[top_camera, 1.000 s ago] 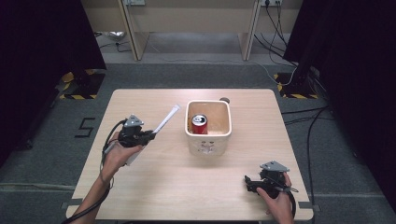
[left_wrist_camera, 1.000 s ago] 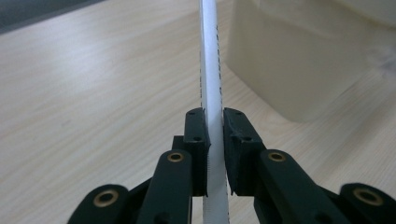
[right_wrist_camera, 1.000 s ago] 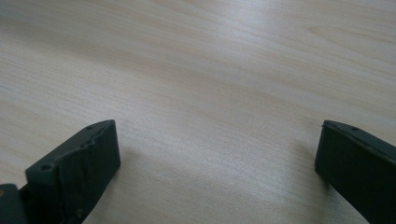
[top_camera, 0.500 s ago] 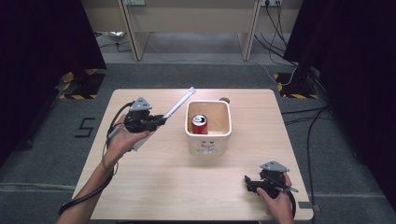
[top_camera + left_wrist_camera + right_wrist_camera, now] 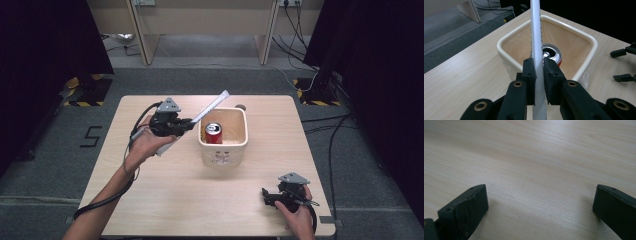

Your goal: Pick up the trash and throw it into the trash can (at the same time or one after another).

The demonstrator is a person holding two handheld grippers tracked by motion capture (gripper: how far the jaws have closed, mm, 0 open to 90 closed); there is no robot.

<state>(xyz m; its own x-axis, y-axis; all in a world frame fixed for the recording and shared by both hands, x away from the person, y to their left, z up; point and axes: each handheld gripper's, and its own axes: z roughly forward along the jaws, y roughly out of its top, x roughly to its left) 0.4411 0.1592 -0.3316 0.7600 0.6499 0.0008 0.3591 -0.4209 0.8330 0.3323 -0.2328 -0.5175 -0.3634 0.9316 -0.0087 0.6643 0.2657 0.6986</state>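
Note:
A cream square tub (image 5: pixel 239 145) stands at the table's middle with a red drink can (image 5: pixel 214 133) upright inside it. My left gripper (image 5: pixel 189 121) hovers just left of the tub, shut on a long white stick (image 5: pixel 210 106) that slants up over the tub's near-left corner. In the left gripper view the white stick (image 5: pixel 536 37) runs straight up between the pads (image 5: pixel 530 72) of my left gripper (image 5: pixel 539 75), with the tub (image 5: pixel 506 45) and the can's silver top (image 5: pixel 551 53) right behind it. Low at the table's front right, my right gripper (image 5: pixel 265 196) rests open, its jaws wide over bare wood in the right gripper view (image 5: pixel 540 202).
A small dark round object (image 5: pixel 240 106) lies just beyond the tub. The wooden table (image 5: pixel 150 200) stands on grey carpet, with desk legs and cables behind it. Black parts of the right gripper (image 5: pixel 624 52) show far off in the left gripper view.
My left gripper has risen and moved right toward the tub, carrying the white stick until its tip hangs over the tub's corner. The right gripper has stayed put.

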